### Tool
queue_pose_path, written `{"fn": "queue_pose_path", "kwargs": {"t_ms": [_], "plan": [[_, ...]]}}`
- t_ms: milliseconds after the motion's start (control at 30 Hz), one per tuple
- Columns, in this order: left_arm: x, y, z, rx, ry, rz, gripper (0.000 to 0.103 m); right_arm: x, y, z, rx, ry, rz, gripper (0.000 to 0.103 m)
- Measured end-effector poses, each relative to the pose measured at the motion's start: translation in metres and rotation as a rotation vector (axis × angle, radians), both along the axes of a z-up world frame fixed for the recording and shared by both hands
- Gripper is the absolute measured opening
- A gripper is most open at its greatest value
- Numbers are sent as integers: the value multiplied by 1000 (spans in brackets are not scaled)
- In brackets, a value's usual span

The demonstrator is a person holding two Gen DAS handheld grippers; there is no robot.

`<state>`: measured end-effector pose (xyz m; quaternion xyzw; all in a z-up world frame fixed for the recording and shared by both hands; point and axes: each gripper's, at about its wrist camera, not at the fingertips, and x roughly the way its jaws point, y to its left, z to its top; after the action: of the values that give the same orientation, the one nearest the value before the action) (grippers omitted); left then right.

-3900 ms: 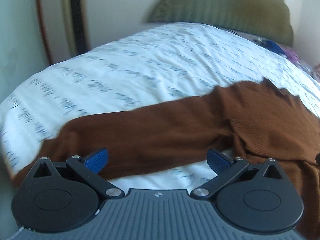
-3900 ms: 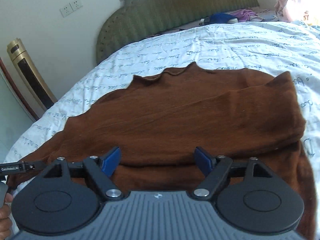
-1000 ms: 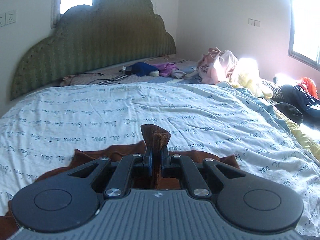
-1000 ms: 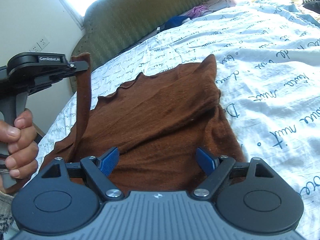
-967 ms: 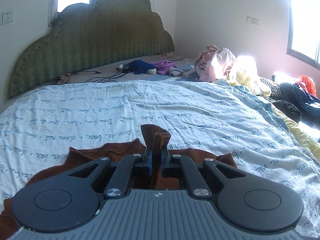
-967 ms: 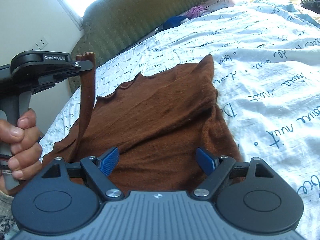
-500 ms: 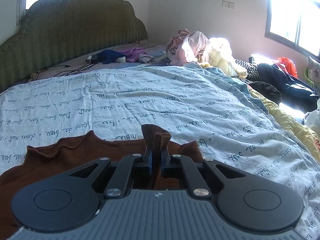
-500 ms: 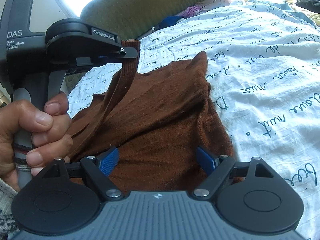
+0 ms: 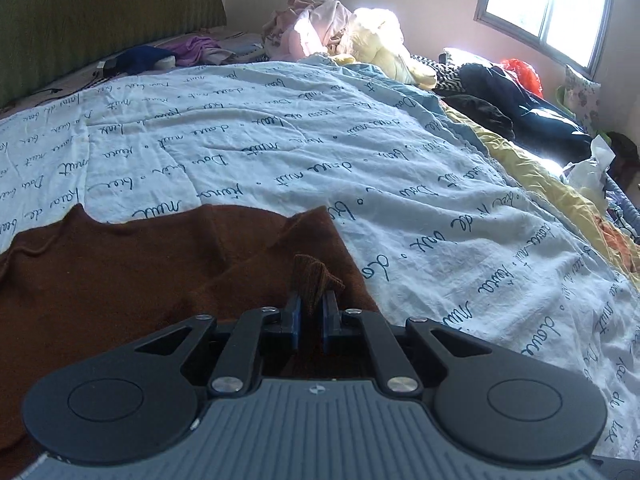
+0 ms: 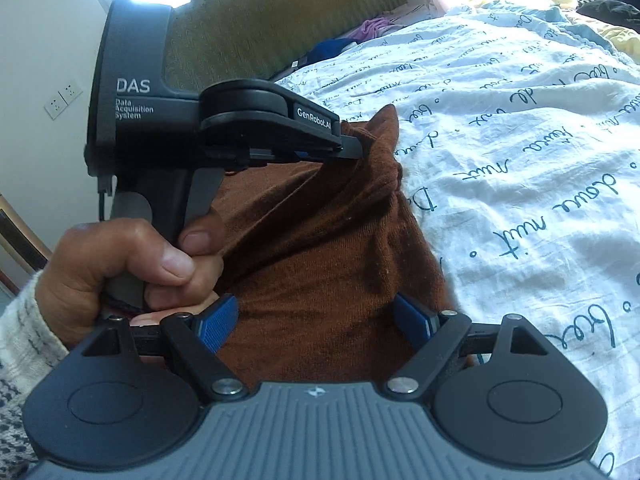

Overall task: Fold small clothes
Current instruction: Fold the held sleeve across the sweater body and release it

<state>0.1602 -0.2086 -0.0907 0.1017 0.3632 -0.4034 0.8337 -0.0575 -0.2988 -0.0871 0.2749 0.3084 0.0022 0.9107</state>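
Bed sheet (image 9: pixel 400 168) beyond and right of brown sweater (image 9: pixel 120 280): bare, open for passage up to headboard (image 9: pixel 100 12). Far right edge blocked: clothes pile (image 9: pixel 340 36), dark garments (image 9: pixel 520 108), yellow blanket (image 9: pixel 532 176). Small items (image 9: pixel 160 56) strewn along headboard strip. Left gripper (image 10: pixel 352 148) with left hand (image 10: pixel 132 264) occupies space over sweater's left half, just ahead of right gripper (image 10: pixel 316 316); path straight ahead narrow, right side over sheet free.
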Motion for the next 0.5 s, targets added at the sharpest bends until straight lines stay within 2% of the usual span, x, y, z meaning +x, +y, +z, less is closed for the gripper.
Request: {"fn": "queue_pose_path", "kwargs": {"t_ms": [33, 67, 133, 267, 433, 500], "plan": [[2, 5, 0, -23, 29, 5, 34, -2, -2, 1, 2, 2, -1, 85], [4, 13, 1, -57, 64, 6, 65, -6, -4, 2, -2, 2, -8, 85], [3, 39, 11, -181, 101, 28, 86, -12, -10, 7, -9, -16, -22, 85], [-5, 101, 39, -296, 124, 140, 84, -13, -30, 23, -44, -82, -43, 85], [-19, 202, 58, -249, 53, 443, 91, 24, -45, 43, -81, -150, 21, 84], [-14, 243, 57, -217, 46, 529, 95, 50, -39, 49, -129, -147, 86, 78]]}}
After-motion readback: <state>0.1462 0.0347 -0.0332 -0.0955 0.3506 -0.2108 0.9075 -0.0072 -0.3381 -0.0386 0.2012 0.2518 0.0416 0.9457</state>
